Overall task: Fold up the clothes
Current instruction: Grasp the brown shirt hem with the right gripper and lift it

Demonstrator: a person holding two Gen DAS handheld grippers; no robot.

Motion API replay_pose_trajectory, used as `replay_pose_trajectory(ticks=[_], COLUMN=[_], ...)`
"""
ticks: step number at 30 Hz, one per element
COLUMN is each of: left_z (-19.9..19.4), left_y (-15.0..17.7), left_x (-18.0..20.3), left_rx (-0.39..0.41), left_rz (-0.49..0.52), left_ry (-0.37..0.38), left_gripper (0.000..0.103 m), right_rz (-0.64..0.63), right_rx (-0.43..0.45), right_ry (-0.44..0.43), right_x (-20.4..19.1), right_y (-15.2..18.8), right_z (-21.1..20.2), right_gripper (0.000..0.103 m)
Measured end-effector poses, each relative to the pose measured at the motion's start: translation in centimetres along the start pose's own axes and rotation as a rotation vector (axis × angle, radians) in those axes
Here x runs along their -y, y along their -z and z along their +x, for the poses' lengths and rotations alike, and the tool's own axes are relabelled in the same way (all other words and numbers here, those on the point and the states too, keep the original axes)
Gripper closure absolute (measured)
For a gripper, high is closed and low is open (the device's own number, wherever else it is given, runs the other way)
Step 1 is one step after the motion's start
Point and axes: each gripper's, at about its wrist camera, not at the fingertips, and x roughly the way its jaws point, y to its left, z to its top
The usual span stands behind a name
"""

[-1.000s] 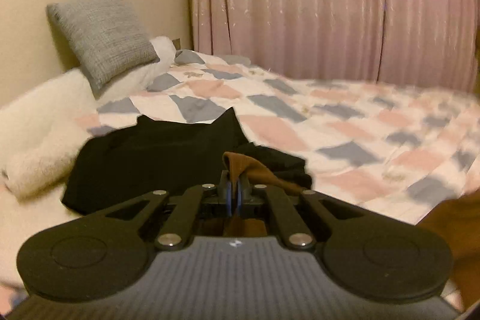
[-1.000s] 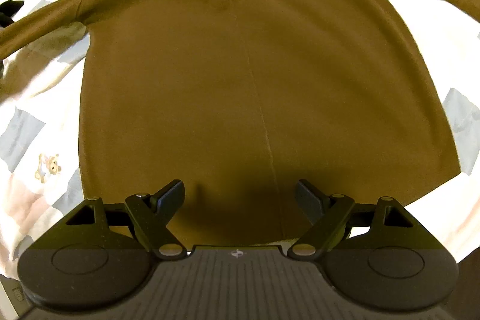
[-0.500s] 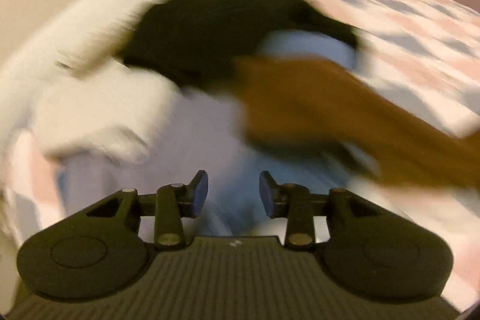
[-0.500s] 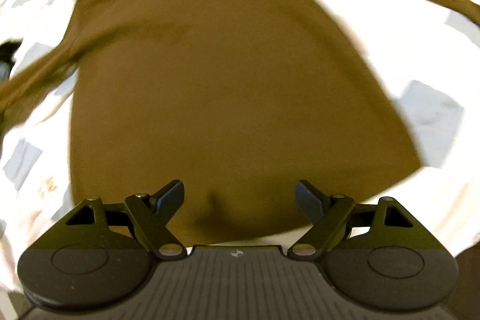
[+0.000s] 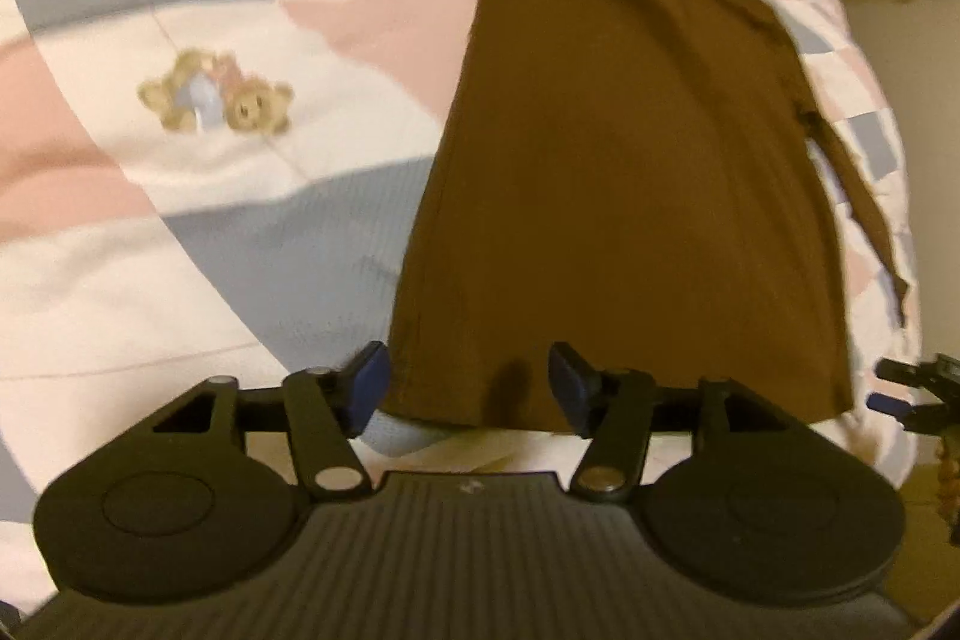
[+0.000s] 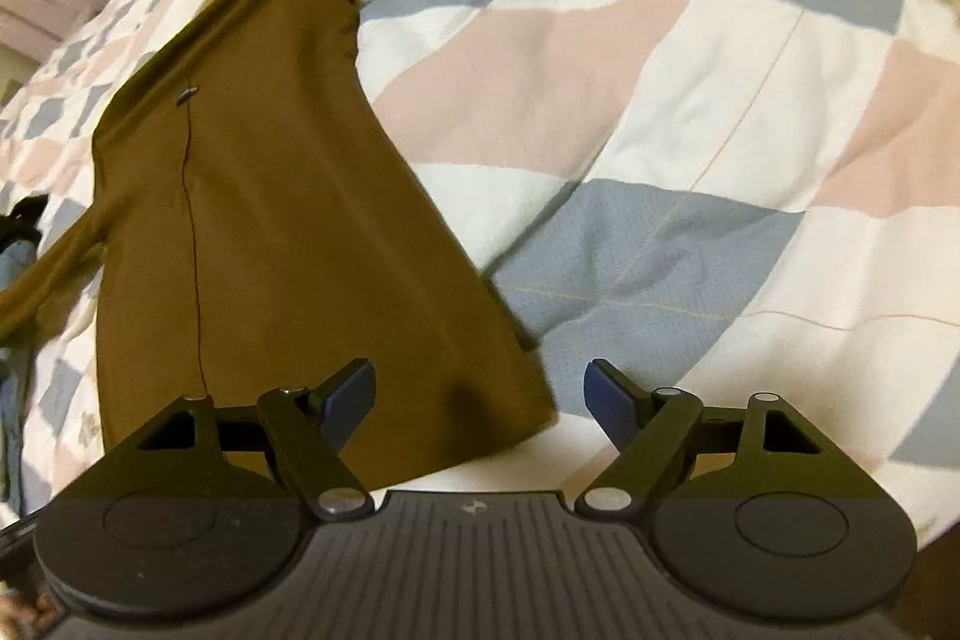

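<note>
Currently:
shirt (image 5: 630,196): lay flat on quilt (image 5: 180,232), centre-right of left view.
left gripper (image 5: 468,382): jaws opening, empty, over hem corner.
right gripper (image 6: 480,397): jaws closing, empty, astride lower-centre corner.
risk: could pinch quilt too, or slip off one layer.

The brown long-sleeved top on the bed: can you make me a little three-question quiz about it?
1. True or false: the brown long-sleeved top lies spread flat on the pastel patchwork quilt.
2. What animal is printed on the quilt in the left wrist view? A) teddy bear B) cat C) duck
3. Fill in: each gripper sits over a bottom ___ of the top: left gripper, jaws opening; right gripper, jaws closing.

Key: 1 true; 2 A; 3 corner.
</note>
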Motion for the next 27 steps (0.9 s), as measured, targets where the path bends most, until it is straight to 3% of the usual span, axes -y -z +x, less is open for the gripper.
replay_pose_trajectory(ticks=[1, 2, 3, 4, 5, 6, 7, 12, 15, 20, 22, 24, 25, 27], left_z=[0.6, 1.0, 1.3, 1.1, 0.7, 0.1, -0.7, -5.3, -4.1, 0.4, 0.4, -1.0, -1.9, -4.2], left_y=[0.0, 0.0, 0.0, -0.1, -0.3, -0.3, -0.4, -0.5, -0.1, 1.3, 1.1, 0.7, 0.5, -0.6], left_x=[-0.1, -0.3, -0.5, -0.5, -0.7, -0.5, -0.1, 1.4, 1.5, 1.6, 2.4, 3.2, 3.4, 3.7], left_rx=[0.000, -0.001, -0.002, -0.006, -0.007, -0.008, -0.005, 0.019, -0.030, -0.133, -0.143, -0.146, -0.150, -0.133], left_rz=[-0.009, -0.016, -0.023, -0.031, -0.046, -0.044, -0.021, 0.068, 0.073, 0.043, 0.049, 0.080, 0.098, 0.098], left_ry=[-0.013, -0.032, -0.050, -0.054, -0.033, -0.030, -0.034, -0.018, -0.065, -0.237, -0.275, -0.296, -0.316, -0.341], left_gripper=[0.051, 0.061, 0.086, 0.090, 0.097, 0.098, 0.098, 0.098, 0.098, 0.090, 0.088, 0.076, 0.075, 0.077], right_rz=[0.004, 0.010, 0.019, 0.036, 0.051, 0.056, 0.057, 0.084, 0.087, 0.074, 0.025, -0.062, -0.098, -0.159], right_rx=[-0.009, -0.017, -0.025, -0.038, -0.057, -0.076, -0.096, -0.135, -0.149, -0.238, -0.265, -0.262, -0.246, -0.217], right_ry=[-0.010, -0.020, -0.030, -0.045, -0.060, -0.066, -0.068, -0.143, -0.156, -0.057, -0.049, -0.044, -0.031, -0.011], right_x=[0.5, 1.0, 1.4, 1.8, 2.0, 2.1, 2.0, 2.1, 2.5, 2.7, 1.8, 0.9, 0.8, 0.9], right_y=[-0.1, -0.2, -0.3, -0.2, 0.0, 0.1, 0.2, 0.1, 0.0, 0.9, 0.4, -0.8, -1.8, -4.3], right_z=[0.5, 0.9, 1.3, 1.9, 2.3, 2.6, 2.8, 0.4, -0.6, 4.0, 4.7, 3.5, 2.7, 1.0], right_gripper=[0.024, 0.024, 0.026, 0.028, 0.042, 0.078, 0.098, 0.099, 0.099, 0.097, 0.077, 0.026, 0.021, 0.029])
